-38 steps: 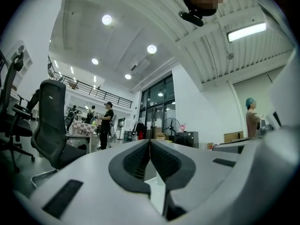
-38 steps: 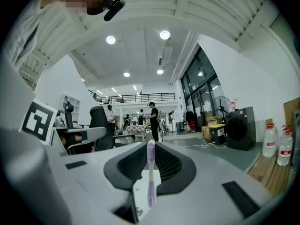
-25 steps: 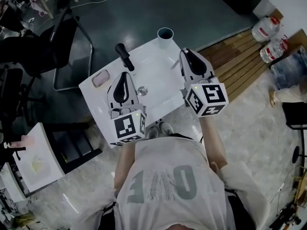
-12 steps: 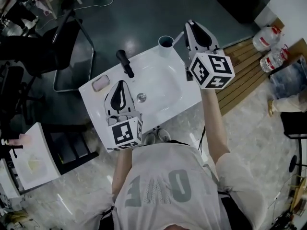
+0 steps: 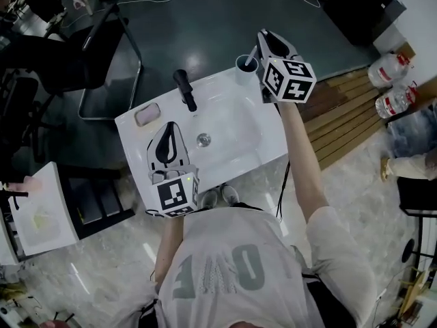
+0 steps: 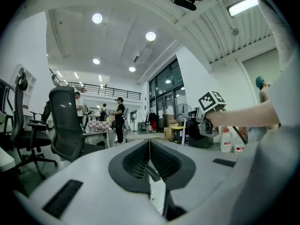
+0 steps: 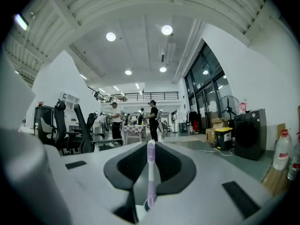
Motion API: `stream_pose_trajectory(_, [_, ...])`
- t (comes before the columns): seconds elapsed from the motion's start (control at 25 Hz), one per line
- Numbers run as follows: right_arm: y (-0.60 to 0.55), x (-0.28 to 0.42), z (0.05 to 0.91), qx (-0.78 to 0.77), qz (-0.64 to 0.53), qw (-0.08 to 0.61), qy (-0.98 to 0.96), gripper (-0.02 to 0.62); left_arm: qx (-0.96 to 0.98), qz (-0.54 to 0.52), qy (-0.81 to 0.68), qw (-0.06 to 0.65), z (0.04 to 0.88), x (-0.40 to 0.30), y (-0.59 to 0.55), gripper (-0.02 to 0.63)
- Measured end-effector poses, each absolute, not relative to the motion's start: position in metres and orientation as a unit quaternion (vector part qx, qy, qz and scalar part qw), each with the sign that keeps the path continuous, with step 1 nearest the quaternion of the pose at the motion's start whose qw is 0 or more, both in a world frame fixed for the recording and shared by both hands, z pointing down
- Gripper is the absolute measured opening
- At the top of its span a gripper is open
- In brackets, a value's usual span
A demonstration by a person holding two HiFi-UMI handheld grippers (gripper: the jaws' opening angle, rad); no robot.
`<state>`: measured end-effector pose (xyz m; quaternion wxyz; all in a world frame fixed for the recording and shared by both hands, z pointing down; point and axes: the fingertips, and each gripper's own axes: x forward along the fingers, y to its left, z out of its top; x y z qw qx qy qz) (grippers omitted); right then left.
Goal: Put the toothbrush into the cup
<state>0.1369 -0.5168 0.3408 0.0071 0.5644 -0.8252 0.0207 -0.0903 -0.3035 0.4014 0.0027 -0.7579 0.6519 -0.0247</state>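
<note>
The purple-and-white toothbrush (image 7: pixel 150 172) stands upright between the jaws of my right gripper (image 7: pixel 151 146), which is shut on it. In the head view the right gripper (image 5: pixel 263 38) hovers at the far right corner of the white sink (image 5: pixel 232 149), just right of the pale blue cup (image 5: pixel 246 65). The brush's thin handle (image 5: pixel 254 51) slants over the cup's rim. My left gripper (image 5: pixel 170 125) is over the sink's near left part, shut with nothing in it. In the left gripper view its jaws (image 6: pixel 150 142) meet, and the right gripper (image 6: pixel 206 117) shows off to the right.
A black faucet (image 5: pixel 184 89) rises at the back of the basin, with a drain (image 5: pixel 203 140) in the middle and a pink soap bar (image 5: pixel 146 115) at the left. An office chair (image 5: pixel 109 60) stands behind, water bottles (image 5: pixel 389 70) and wooden decking (image 5: pixel 341 111) to the right.
My right gripper has carried the toothbrush away from the sink's right edge to the far corner beside the cup. The left gripper has drifted slightly toward the near edge.
</note>
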Motion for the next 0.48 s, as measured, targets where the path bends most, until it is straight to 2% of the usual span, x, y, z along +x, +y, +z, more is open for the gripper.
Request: stream_pose_trajectory(0.48, [-0.538, 0.127, 0.406, 0.553, 0.040, 0.070, -0.829, 0.066, -0.725, -0.040, 0.688, -0.009, 0.412, -0.118, -0.309, 0.026])
